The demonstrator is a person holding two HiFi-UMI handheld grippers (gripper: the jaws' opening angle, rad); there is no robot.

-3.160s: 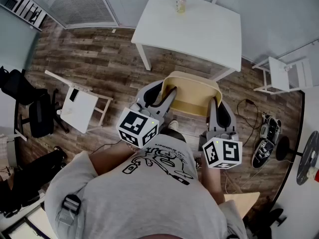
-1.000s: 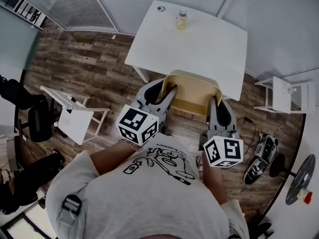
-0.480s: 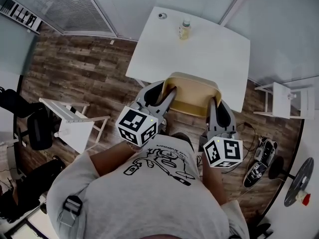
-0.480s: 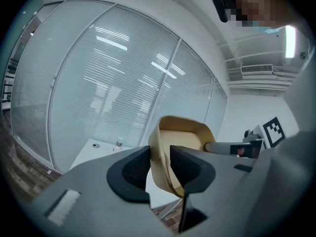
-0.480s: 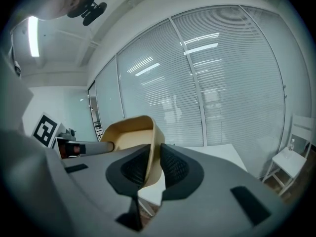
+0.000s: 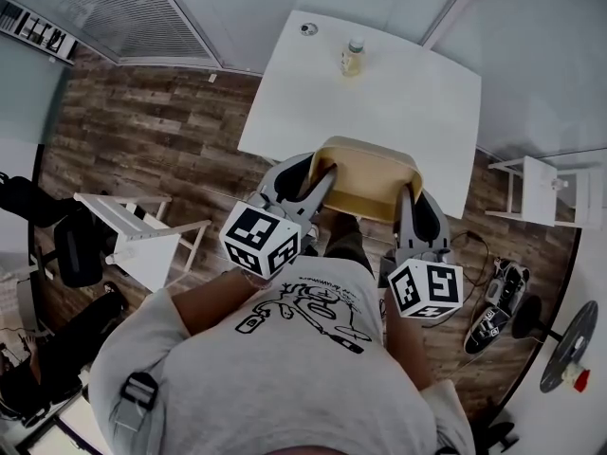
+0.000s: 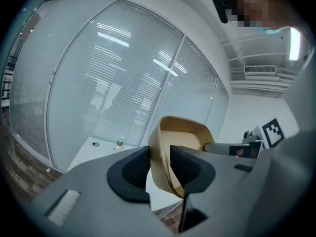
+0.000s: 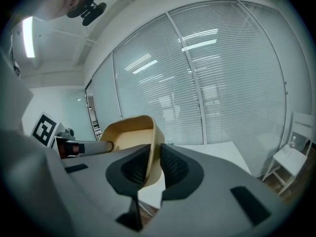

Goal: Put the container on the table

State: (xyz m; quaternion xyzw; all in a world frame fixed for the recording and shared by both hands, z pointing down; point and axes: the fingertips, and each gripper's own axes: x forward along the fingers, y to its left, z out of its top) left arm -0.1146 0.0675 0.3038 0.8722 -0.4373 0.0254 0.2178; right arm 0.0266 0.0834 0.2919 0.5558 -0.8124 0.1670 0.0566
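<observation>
We clamp the left tool [image 6: 305, 186] onto the left wall of the beige open-topped plastic container [image 6: 368, 180] and the right tool [image 6: 413, 209] onto its right wall, each wall pinched between the pads. The container hangs between them before our chest, overlapping the near edge of the white square bench [image 6: 408, 112]. Farther back on the bench stands a small clear bottle [image 6: 352, 58].

I think this is an office. I see big glass walls [image 7: 113, 78] with blinds [image 8: 232, 83], a white table [image 6: 408, 112], a black desk chair [image 6: 71, 249], a wood floor [image 6: 142, 131] and a long light [image 8: 28, 36] up high.
</observation>
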